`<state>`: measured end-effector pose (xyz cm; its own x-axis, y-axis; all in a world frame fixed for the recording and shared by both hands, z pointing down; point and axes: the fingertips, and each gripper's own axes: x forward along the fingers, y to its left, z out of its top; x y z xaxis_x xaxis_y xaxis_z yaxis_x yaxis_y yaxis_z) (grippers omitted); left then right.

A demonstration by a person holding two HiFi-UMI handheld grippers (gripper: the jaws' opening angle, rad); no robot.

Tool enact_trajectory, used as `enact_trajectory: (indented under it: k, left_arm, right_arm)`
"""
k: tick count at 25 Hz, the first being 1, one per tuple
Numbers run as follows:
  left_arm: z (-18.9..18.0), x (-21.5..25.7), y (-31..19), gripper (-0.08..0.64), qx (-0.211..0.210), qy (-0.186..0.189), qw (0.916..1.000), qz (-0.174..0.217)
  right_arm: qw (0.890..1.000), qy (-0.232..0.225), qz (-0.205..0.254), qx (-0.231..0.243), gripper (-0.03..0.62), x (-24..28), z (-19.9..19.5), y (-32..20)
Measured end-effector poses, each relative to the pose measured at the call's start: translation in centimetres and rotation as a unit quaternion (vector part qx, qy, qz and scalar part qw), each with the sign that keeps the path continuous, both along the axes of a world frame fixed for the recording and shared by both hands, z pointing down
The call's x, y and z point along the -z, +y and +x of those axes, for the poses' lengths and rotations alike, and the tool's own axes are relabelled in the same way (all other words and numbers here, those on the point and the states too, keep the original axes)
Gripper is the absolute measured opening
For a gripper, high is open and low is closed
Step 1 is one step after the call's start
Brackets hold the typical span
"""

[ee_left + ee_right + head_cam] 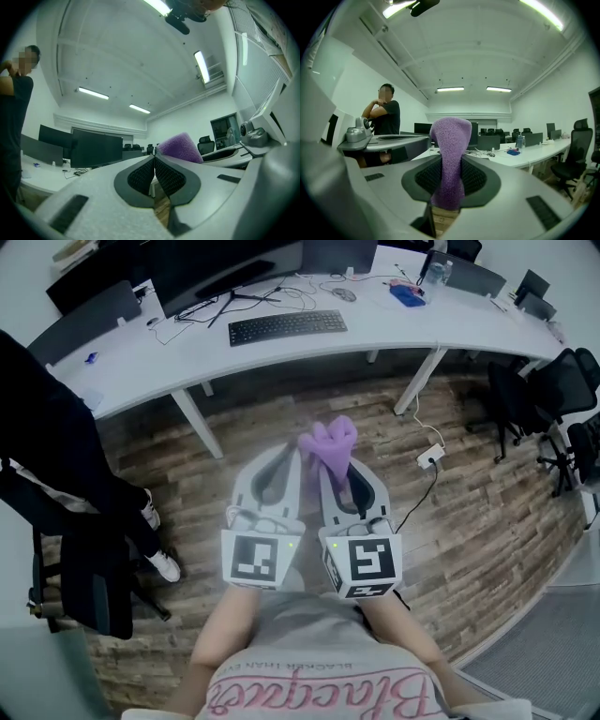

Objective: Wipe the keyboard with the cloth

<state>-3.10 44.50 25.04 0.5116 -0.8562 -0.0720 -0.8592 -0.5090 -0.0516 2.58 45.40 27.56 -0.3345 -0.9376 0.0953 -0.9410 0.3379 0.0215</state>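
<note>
The black keyboard [286,326] lies on the long white desk [394,329], far ahead of both grippers. The purple cloth [328,441] sticks up from my right gripper [330,471], which is shut on it; in the right gripper view the cloth [450,154] stands pinched between the dark pads [480,178]. My left gripper [292,465] is held close beside the right one, over the wooden floor. In the left gripper view the left gripper [154,161] has its jaws shut with nothing between them, and the cloth [180,146] shows just beyond.
A person in dark clothes [66,474] stands at the left by a chair. Monitors [225,268] and cables sit behind the keyboard, and a blue object [407,294] lies further right. A power strip [429,457] with a cord lies on the floor. Office chairs [562,390] stand at the right.
</note>
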Motion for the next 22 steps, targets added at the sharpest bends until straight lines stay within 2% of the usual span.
enact_trajectory:
  k: [10, 22]
  left_arm:
    - [-2.8, -0.7, -11.5, 0.006, -0.037, 0.002, 0.9993, -0.008]
    - [-4.3, -1.1, -17.8, 0.006, -0.043, 0.005, 0.999, -0.012]
  right_arm:
    - [0.999, 0.007, 0.001, -0.038, 0.087, -0.1, -2.9, -10.9]
    - [0.999, 0.007, -0.005, -0.052, 0.087, -0.3, -4.0, -17.1]
